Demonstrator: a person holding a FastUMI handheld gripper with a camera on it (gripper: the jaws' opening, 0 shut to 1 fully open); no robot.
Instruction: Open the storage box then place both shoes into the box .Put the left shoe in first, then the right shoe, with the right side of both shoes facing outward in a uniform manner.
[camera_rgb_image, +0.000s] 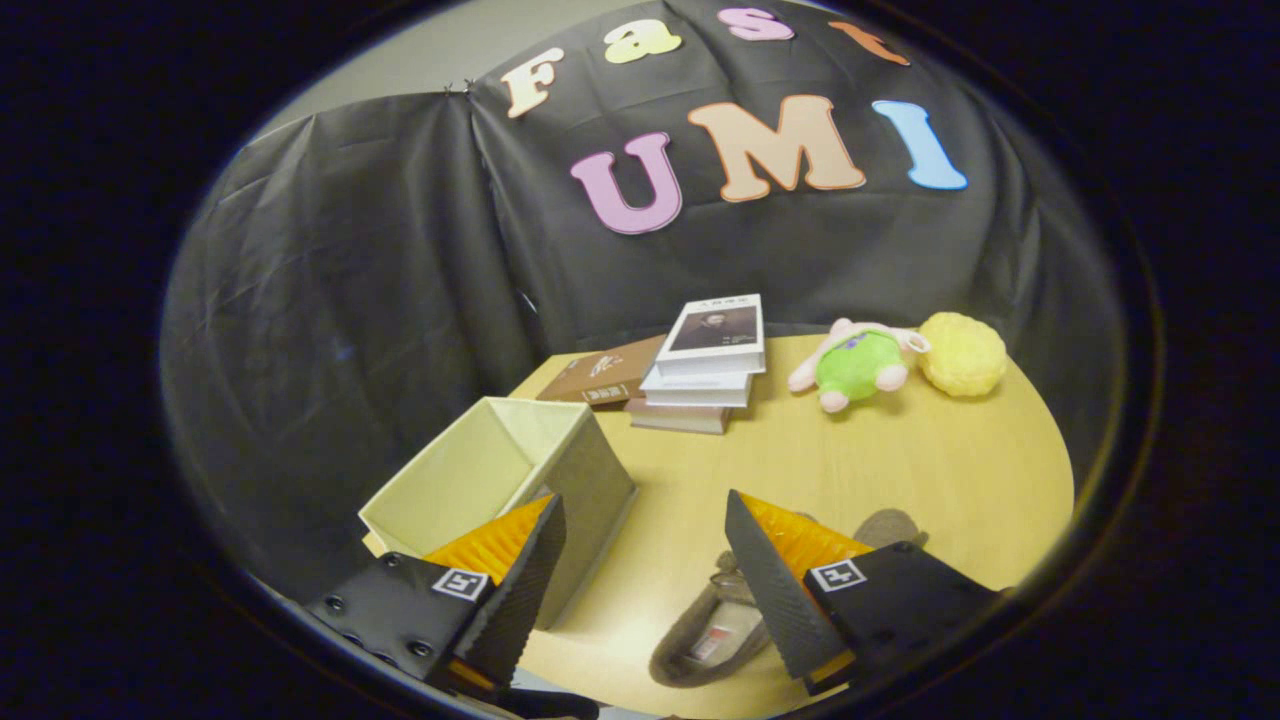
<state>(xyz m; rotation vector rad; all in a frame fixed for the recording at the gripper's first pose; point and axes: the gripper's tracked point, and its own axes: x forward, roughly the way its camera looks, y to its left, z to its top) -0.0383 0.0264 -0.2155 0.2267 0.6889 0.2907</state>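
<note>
Gripper (640, 560): fingers wide, empty | shoe (700, 630): near, under right finger, long axis near-left to far-right | storage box (480, 470): open, left.

Setup is a booth draped in wrinkly black cloth (380, 260) that wraps around the back and both sides, with a strip of plain pale wall (420, 50) peeking out above it where the cloth is pinned up. The furniture is a light wood table (900, 480) with a smooth, slightly shiny top and a rounded far edge, pushed right up against the cloth. Lighting is pretty dim and warm overall, with soft sheen on the cloth folds and gentle shadows on the tabletop, nothing harsh.
</note>
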